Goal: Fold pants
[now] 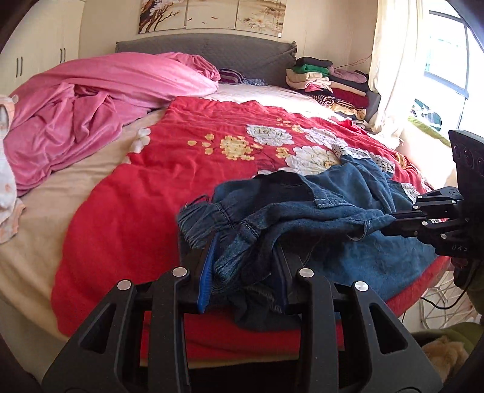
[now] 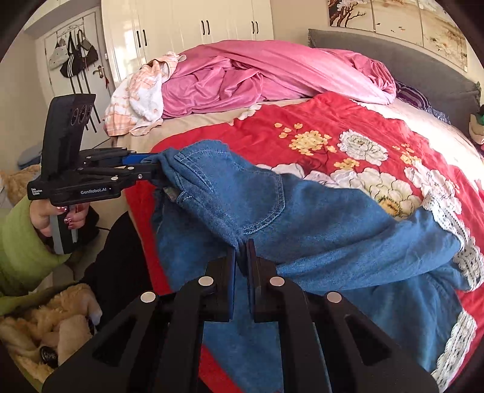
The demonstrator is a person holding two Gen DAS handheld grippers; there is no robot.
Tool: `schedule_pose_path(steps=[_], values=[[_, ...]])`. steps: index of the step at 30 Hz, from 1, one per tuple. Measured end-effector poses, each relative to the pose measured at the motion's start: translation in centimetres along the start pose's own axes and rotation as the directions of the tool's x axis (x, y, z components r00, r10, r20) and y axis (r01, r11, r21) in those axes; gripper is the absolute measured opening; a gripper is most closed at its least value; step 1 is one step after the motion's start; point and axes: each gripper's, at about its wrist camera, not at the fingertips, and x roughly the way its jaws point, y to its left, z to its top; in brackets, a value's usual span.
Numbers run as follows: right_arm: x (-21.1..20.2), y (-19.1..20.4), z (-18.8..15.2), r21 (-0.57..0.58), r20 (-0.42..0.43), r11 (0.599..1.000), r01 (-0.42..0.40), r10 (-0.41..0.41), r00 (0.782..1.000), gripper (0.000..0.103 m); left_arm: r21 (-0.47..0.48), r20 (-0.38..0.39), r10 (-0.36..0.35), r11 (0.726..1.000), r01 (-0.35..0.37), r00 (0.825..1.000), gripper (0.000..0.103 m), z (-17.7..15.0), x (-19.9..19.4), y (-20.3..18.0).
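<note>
Blue denim pants (image 1: pixel 317 211) with white lace cuffs lie bunched near the front edge of the red floral bedspread (image 1: pixel 151 187); they also show in the right wrist view (image 2: pixel 302 217). My left gripper (image 1: pixel 245 260) is shut on the elastic waistband end and shows from the side in the right wrist view (image 2: pixel 157 169). My right gripper (image 2: pixel 241 251) is shut on a pinch of denim near the back pocket, and shows at the right of the left wrist view (image 1: pixel 390 222). The fabric is lifted and stretched between the two grippers.
A heap of pink bedding (image 1: pixel 90 105) covers the far left of the bed. Folded clothes (image 1: pixel 329 81) are stacked by the grey headboard (image 1: pixel 205 51). A window with a curtain (image 1: pixel 393 60) is on the right. White wardrobes (image 2: pixel 187 27) and a door stand behind.
</note>
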Motion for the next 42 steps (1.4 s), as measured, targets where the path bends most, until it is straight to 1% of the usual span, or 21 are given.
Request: schedule_pose_path(steps=[3, 4, 6, 9, 11, 13, 15, 17, 18, 19, 21, 23, 25, 27, 28, 30, 31, 35, 36, 38, 42], values=[[0.2, 0.8, -1.4, -0.008, -0.009, 1.0, 0.009, -0.009, 1.0, 0.006, -0.013, -0.006, 0.004, 1.0, -0.004, 1.0, 0.027, -1.2, -0.4, -0.1], [0.3, 1.0, -1.7, -0.02, -0.012, 1.0, 0.021, -0.021, 1.0, 0.008, -0.013, -0.011, 0.014, 1.0, -0.014, 1.0, 0.027, -1.5, -0.3, -0.2], [0.7, 1.7, -2.3, -0.023, -0.025, 1.0, 0.011, -0.011, 1.0, 0.008, -0.013, -0.029, 0.048, 0.999, -0.048, 0.998, 0.029, -2.1, -0.1, -0.2], [1.2, 2.7, -2.9, -0.056, -0.032, 0.998, 0.018, -0.02, 0.999, 0.009, -0.049, -0.02, 0.061, 0.997, -0.062, 0.998, 0.033, -2.2, -0.8, 0.1], [1.0, 2.9, -3.1, -0.047, -0.019, 0.999, 0.012, -0.013, 1.0, 0.009, -0.062, 0.01, 0.092, 0.994, -0.091, 0.996, 0.036, -1.8, -1.8, 0.1], [0.5, 3.0, -2.9, -0.026, 0.013, 1.0, -0.015, 0.015, 1.0, 0.009, -0.021, 0.081, 0.146, 0.989, -0.144, 0.986, 0.036, -1.1, -3.0, -0.5], [0.4, 3.3, -2.8, -0.026, 0.039, 0.999, -0.035, 0.036, 0.999, 0.01, 0.005, 0.117, 0.181, 0.983, -0.183, 0.977, 0.038, -0.8, -3.3, -0.8], [1.6, 3.4, -3.1, -0.036, -0.012, 0.999, -0.031, 0.03, 0.999, 0.01, -0.034, 0.029, 0.17, 0.985, -0.169, 0.985, 0.041, -0.9, -1.7, 0.4], [2.2, 3.3, -3.3, -0.028, -0.036, 0.999, -0.027, 0.026, 0.999, 0.01, -0.083, -0.036, 0.15, 0.985, -0.152, 0.988, 0.041, -1.5, -0.8, 1.3], [2.9, 3.1, -3.6, -0.013, -0.061, 0.999, -0.033, 0.032, 0.998, 0.011, -0.111, -0.061, 0.124, 0.985, -0.13, 0.99, 0.041, -2.2, -0.5, 1.8], [3.3, 2.9, -4.0, 0.012, -0.077, 0.999, -0.044, 0.044, 0.996, 0.011, -0.153, -0.075, 0.087, 0.983, -0.098, 0.993, 0.044, -3.4, -0.9, 2.7], [3.3, 2.8, -4.2, 0.026, -0.075, 0.998, -0.055, 0.057, 0.996, 0.012, -0.2, -0.091, 0.072, 0.976, -0.089, 0.993, 0.046, -4.0, -1.6, 3.5], [3.4, 2.7, -4.2, 0.034, -0.079, 0.998, -0.06, 0.062, 0.995, 0.012, -0.225, -0.071, 0.08, 0.97, -0.094, 0.994, 0.046, -3.7, -3.2, 4.0], [3.5, 2.9, -4.2, 0.03, -0.086, 0.997, -0.064, 0.067, 0.994, 0.017, -0.218, -0.03, 0.119, 0.968, -0.123, 0.992, 0.046, -2.7, -4.9, 3.9], [3.5, 3.0, -4.2, 0.03, -0.087, 0.997, -0.072, 0.074, 0.993, 0.021, -0.217, 0.002, 0.116, 0.97, -0.112, 0.993, 0.046, -1.9, -5.8, 3.7], [3.6, 3.2, -4.2, 0.029, -0.092, 0.996, -0.084, 0.086, 0.992, 0.025, -0.214, 0.052, 0.073, 0.975, -0.061, 0.996, 0.046, -0.3, -6.8, 2.8], [3.6, 3.2, -4.2, 0.029, -0.095, 0.996, -0.087, 0.09, 0.991, 0.027, -0.204, 0.052, 0.05, 0.978, -0.039, 0.997, 0.046, 0.4, -6.5, 2.3], [2.9, 3.3, -4.0, 0.04, -0.088, 0.993, -0.113, 0.116, 0.989, 0.033, -0.16, 0.016, -0.025, 0.987, 0.027, 1.0, 0.046, 2.2, -3.1, -0.4], [2.5, 3.3, -3.8, 0.041, -0.078, 0.993, -0.112, 0.115, 0.99, 0.034, -0.154, -0.005, -0.027, 0.988, 0.025, 1.0, 0.046, 2.1, -2.0, -0.8], [0.7, 3.0, -3.4, 0.048, -0.031, 0.994, -0.103, 0.104, 0.994, 0.044, -0.142, -0.083, 0.002, 0.99, -0.013, 0.997, 0.046, 1.4, 0.3, -1.5], [-2.1, 1.4, -2.9, 0.086, 0.051, 0.996, -0.02, 0.015, 0.999, 0.052, -0.055, -0.158, 0.094, 0.993, -0.104, 0.983, 0.046, -1.0, 2.3, -2.3]])
